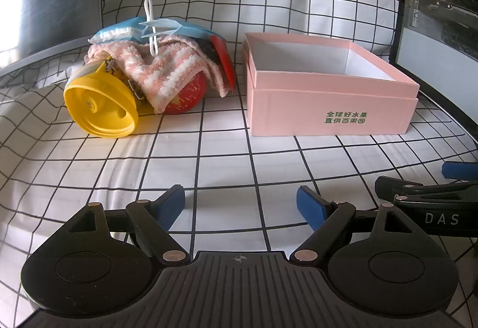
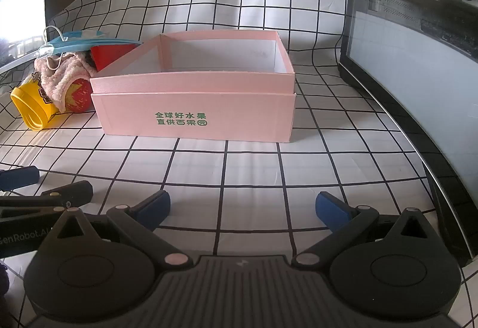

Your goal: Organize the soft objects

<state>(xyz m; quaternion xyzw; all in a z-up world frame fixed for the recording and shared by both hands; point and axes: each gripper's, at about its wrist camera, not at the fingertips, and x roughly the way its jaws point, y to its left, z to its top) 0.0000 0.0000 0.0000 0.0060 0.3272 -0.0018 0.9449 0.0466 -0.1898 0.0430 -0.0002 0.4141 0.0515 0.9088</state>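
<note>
Both tongs low over checkered table (image 1: 209,155), side by side. Left tongs (image 1: 240,204) released, nothing between pads. Right tongs (image 2: 242,205) also released. Pink-white towel (image 1: 167,68) in pile w/ blue mask (image 1: 167,28), draped over yellow cup (image 1: 100,104), left of pink box (image 1: 328,107). Box inside bare.

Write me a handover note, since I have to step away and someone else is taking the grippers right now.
Left gripper: open, empty, low over the checked cloth.
Right gripper: open, empty, facing the pink box.
The pink striped towel and blue face mask lie heaped over a yellow cup and red containers, left of the box.
Done: nothing; what shows of the box's inside is bare.
Left: lift the mask and towel off the pile, probably into the box.
</note>
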